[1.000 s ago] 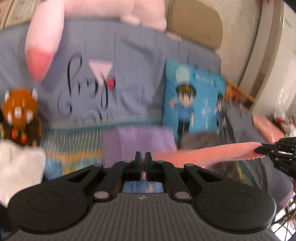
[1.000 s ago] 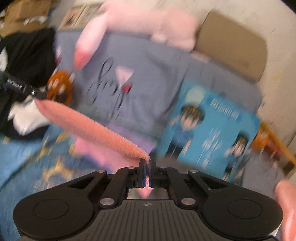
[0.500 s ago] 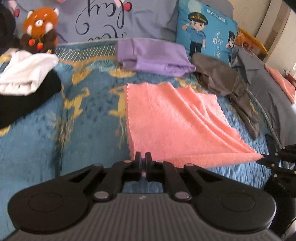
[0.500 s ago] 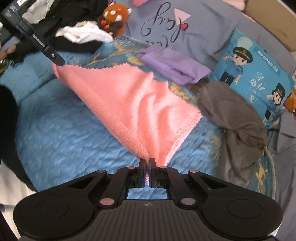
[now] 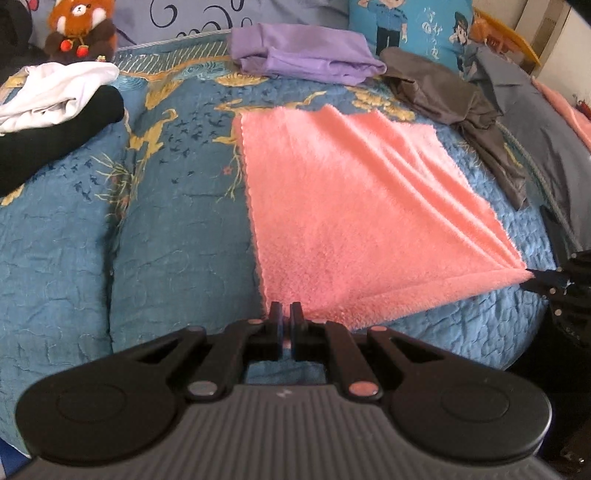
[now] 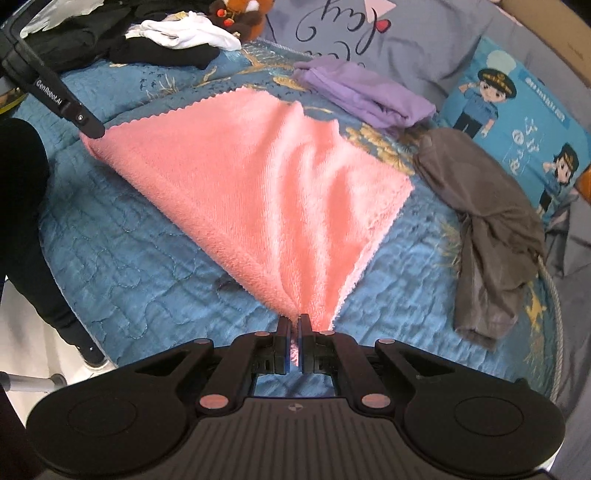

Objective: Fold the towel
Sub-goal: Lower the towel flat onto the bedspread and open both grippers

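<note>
A fluffy pink towel (image 5: 343, 206) is spread over the blue quilted bedspread (image 5: 166, 240), its far edge lying flat and its near edge held just above the bed. My left gripper (image 5: 286, 308) is shut on the towel's near left corner. My right gripper (image 6: 294, 320) is shut on the near right corner, with pink pile showing between its jaws. In the left wrist view the right gripper (image 5: 535, 278) pinches the corner at the far right. In the right wrist view the left gripper (image 6: 92, 131) holds the towel (image 6: 258, 177) at the upper left.
A purple garment (image 5: 306, 55) and a brown-grey garment (image 5: 450, 103) lie beyond the towel. White and black clothes (image 5: 51, 110) are piled at the left with a red panda plush (image 5: 79, 26). Cartoon pillow (image 6: 517, 122) at the back right. A person's dark leg (image 6: 26, 206) stands beside the bed.
The towel came down from hanging in the air to lying spread on the bed. Both grippers lowered toward the near edge of the bed, still holding their corners.
</note>
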The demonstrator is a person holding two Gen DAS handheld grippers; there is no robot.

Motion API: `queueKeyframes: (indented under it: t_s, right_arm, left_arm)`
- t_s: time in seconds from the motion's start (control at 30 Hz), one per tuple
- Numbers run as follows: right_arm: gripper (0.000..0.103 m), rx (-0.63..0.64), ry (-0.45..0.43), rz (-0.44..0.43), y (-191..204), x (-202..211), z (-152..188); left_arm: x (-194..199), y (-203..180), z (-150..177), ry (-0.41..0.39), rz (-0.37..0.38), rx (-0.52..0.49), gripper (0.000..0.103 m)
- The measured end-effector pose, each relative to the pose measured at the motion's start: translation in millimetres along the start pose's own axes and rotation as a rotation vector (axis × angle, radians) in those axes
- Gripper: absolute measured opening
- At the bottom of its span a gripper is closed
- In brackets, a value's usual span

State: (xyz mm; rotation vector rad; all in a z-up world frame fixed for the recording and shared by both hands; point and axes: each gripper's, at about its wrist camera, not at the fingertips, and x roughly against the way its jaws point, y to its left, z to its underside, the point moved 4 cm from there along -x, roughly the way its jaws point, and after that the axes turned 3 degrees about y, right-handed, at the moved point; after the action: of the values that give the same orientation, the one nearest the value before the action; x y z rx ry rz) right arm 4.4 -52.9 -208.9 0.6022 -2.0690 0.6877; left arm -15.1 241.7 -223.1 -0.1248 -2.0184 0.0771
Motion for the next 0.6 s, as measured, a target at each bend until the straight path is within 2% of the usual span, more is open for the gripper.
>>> queueKeyframes:
  t_s: [0.6]
  right_arm:
    - [0.004, -0.079, 0.041, -0.027, 2.9, -11.0, 12.4]
  left_arm:
    - [-14.0, -2.5, 15.2, 0.046, -0.054, -0.031, 0.004]
